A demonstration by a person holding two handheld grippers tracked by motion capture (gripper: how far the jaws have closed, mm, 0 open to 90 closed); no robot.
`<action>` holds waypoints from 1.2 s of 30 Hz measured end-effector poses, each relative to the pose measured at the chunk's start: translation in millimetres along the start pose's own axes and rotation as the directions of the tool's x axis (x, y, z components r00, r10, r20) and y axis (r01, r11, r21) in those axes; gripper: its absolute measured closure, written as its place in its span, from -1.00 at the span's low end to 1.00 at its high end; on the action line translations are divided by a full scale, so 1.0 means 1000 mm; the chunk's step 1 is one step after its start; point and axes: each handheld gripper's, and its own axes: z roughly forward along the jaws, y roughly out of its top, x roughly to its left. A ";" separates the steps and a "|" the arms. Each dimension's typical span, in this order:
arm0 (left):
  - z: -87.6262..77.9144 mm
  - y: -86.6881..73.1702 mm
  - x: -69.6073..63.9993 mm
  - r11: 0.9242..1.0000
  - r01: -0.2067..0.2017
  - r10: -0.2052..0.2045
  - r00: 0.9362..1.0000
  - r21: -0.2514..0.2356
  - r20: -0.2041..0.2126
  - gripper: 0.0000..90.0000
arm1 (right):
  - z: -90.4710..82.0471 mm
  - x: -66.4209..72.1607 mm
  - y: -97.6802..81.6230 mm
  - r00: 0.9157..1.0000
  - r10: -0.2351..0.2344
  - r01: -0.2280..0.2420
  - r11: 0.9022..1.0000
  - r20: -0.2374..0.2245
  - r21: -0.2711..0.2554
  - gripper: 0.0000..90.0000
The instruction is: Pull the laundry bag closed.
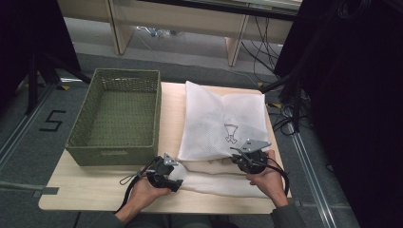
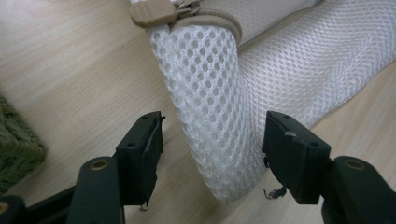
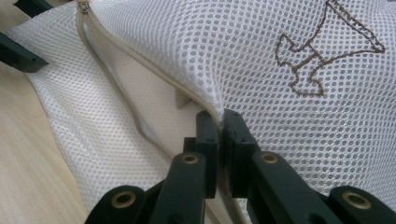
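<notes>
Right gripper (image 3: 219,119): jaws closed on the upper zip edge of the white mesh laundry bag (image 3: 261,70), pinching the fabric just beside the beige zipper tape (image 3: 140,58). The pinched edge stands raised off the layer below, so the hold appears meant to keep the bag's mouth open.

Left gripper (image 2: 212,140): jaws stand apart, one on either side of a folded corner of the mesh; neither pad is seen pressing on it. It appears placed to take the lower edge and brace the bag against the other gripper's lift.

Zipper pull (image 2: 152,11): beige, at the end of the zip track, just beyond the left jaws.

Bag position: flat on the wooden table (image 1: 95,190), on its right half, mouth towards the person, upper layer lifted at the near edge. A pale lining or item shows inside the opening; which one cannot be told.

Green woven basket (image 1: 116,116): on the left half of the table, just beside the bag, nothing seen in it.

Markings, bag: a brown embroidered outline figure (image 3: 322,51) on the upper layer; no lettering legible.

Markings, floor: a "5" (image 1: 51,121) left of the table.

Brands: none readable on the basket, grippers or bag.
</notes>
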 end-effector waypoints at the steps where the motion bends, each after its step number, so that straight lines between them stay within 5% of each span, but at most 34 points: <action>1: 0.000 0.000 0.000 1.000 -0.001 0.001 1.000 0.000 0.004 -0.14 | 0.000 0.000 0.000 1.000 -0.003 0.003 1.000 -0.001 -0.001 0.94; 12: -0.006 0.005 0.006 0.998 0.016 -0.013 0.999 -0.061 0.048 0.11 | 0.002 0.000 -0.002 1.000 0.003 -0.003 1.000 -0.013 0.019 0.93; 16: -0.010 0.008 0.009 0.997 0.004 0.001 0.998 -0.081 0.064 0.37 | 0.004 -0.001 -0.003 1.000 -0.005 0.005 1.000 -0.021 0.026 0.93; 23: -0.011 0.010 0.018 0.992 0.050 -0.039 0.994 -0.112 0.099 0.44 | 0.006 -0.001 -0.004 1.000 -0.011 0.012 0.999 -0.024 0.035 0.93; 36: -0.013 0.009 0.009 0.994 -0.019 0.026 0.997 -0.110 0.067 0.83 | 0.009 -0.001 -0.005 0.999 -0.014 0.016 0.999 -0.032 0.051 0.89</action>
